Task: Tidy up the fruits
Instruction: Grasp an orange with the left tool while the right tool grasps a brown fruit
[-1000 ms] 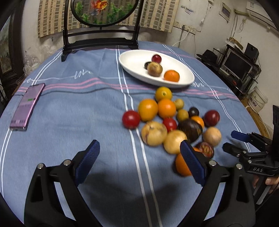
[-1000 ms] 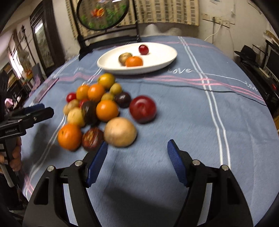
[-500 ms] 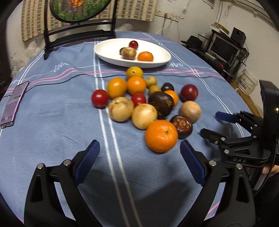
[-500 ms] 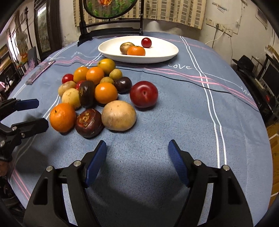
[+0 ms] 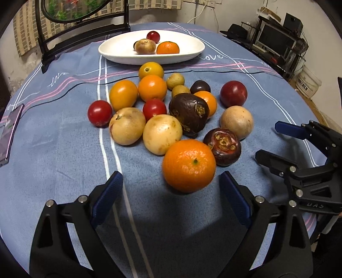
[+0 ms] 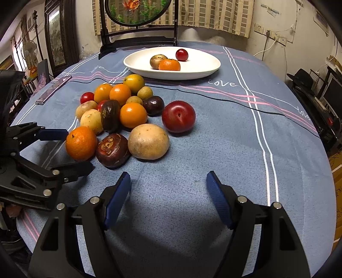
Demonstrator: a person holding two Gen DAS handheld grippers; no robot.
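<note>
A round table under a blue, soft-napped cloth (image 5: 53,154) with white and pink stripes and "love" lettering fills both views; a dark chair with an oval painted back (image 6: 136,12) stands at its far edge before striped curtains.

Left gripper (image 5: 171,192): its 2 blue ribbed pads stand wide apart over bare cloth, and have just been closing slightly; nothing is between them. The large dimpled orange mandarin (image 5: 189,164) sits just ahead of the pads, nearer the right-hand one, untouched.

Right gripper (image 6: 168,190): its 2 blue pads are spread with only cloth between them. The nearest items are a dark maroon wrinkled fruit with a tan calyx (image 6: 112,153) and a pale tan, smooth round fruit (image 6: 148,141), both just ahead and to the left of the pads.

Each gripper shows in the other's view, at the table edge beside the pile.

The loose pile lies mid-table, pieces mostly touching: a second tan fruit (image 5: 162,133), a third (image 5: 127,125), a larger dark wrinkled fruit (image 5: 189,113), 2 glossy red tomatoes (image 5: 99,112), several smooth orange and yellow citrus, 2 small olive-brown fruits and a small dark plum. A large dark red plum (image 6: 178,116) sits slightly apart on the right of the pile.

Beyond the pile, a white glazed oval dish (image 5: 119,49) holds a brownish fruit, a mandarin, a small red fruit and a dark one partly hidden.

A purple smartphone (image 5: 9,130) lies flat near the left table edge. Shelving with monitors stands along the right wall.
</note>
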